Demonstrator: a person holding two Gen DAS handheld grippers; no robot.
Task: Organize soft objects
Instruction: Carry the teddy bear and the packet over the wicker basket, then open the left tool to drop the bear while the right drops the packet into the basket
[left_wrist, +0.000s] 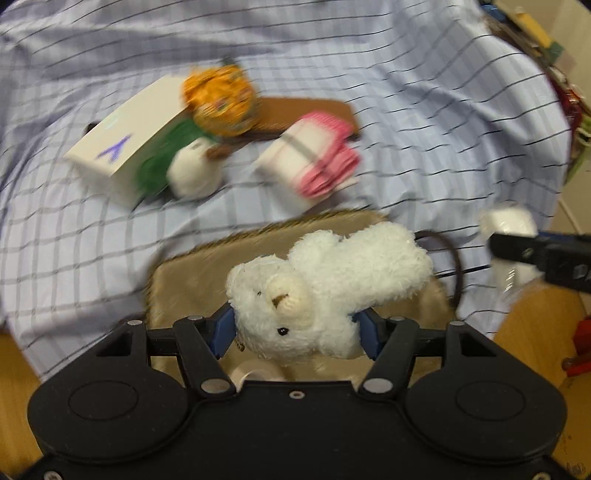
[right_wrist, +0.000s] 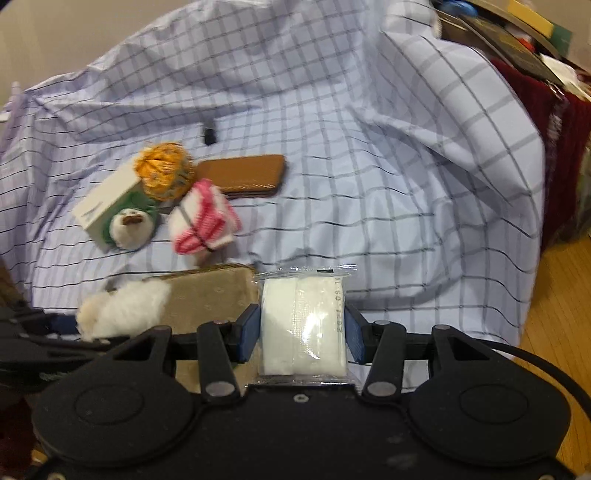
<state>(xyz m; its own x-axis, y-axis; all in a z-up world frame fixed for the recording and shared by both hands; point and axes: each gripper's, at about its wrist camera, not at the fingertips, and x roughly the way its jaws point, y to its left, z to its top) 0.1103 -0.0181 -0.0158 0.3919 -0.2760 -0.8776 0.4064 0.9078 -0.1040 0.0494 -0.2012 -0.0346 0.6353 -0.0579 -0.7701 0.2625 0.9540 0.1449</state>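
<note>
My left gripper is shut on a white teddy bear, its blue pads pressing the bear's head from both sides. The bear hangs over a tan furry-edged container at the near edge of the checked sheet. In the right wrist view my right gripper is shut on a white tissue pack in clear wrap, held upright beside the same tan container. The teddy bear and left gripper show at the left there. The right gripper with its pack shows at the left wrist view's right edge.
Further back on the checked sheet lie a white box, an orange ball, a green and white plush, a pink and white knitted piece and a brown wallet. Wooden floor lies to the right.
</note>
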